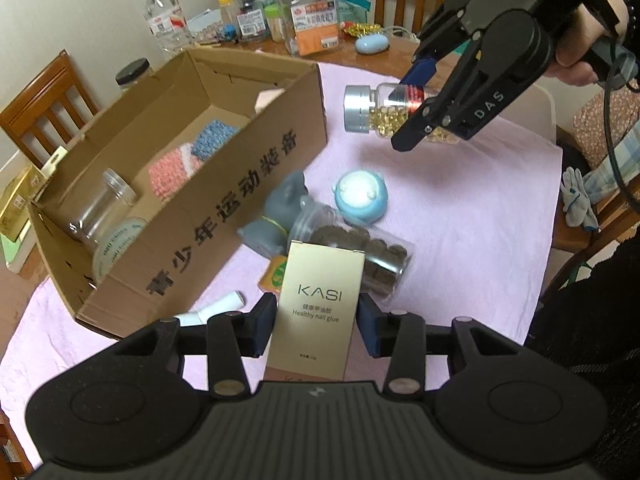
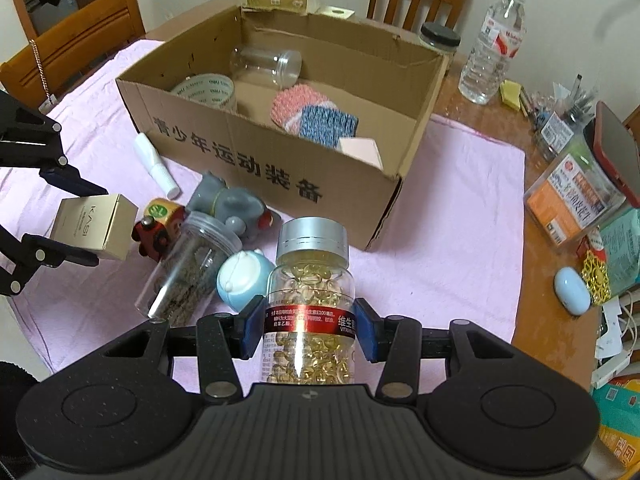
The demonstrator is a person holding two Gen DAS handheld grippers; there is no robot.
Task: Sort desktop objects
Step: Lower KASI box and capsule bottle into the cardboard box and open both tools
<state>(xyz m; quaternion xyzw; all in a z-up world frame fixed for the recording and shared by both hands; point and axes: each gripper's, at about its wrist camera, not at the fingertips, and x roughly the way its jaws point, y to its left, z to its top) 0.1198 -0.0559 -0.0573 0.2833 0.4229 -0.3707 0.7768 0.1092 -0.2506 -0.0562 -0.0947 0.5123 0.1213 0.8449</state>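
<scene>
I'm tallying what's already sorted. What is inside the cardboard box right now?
Inside the cardboard box: an empty clear jar on its side, a tape roll, pink and blue knitted cloths and a pale pink card. The near wall hides some floor.

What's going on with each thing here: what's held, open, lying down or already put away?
Gold box: held by left gripper.
Capsule bottle: capped, held by right gripper.
Cardboard box: open.
Empty jar: in box, on its side.
Brown-filled jar: on its side on cloth.
Water bottle: upright, capped.
</scene>
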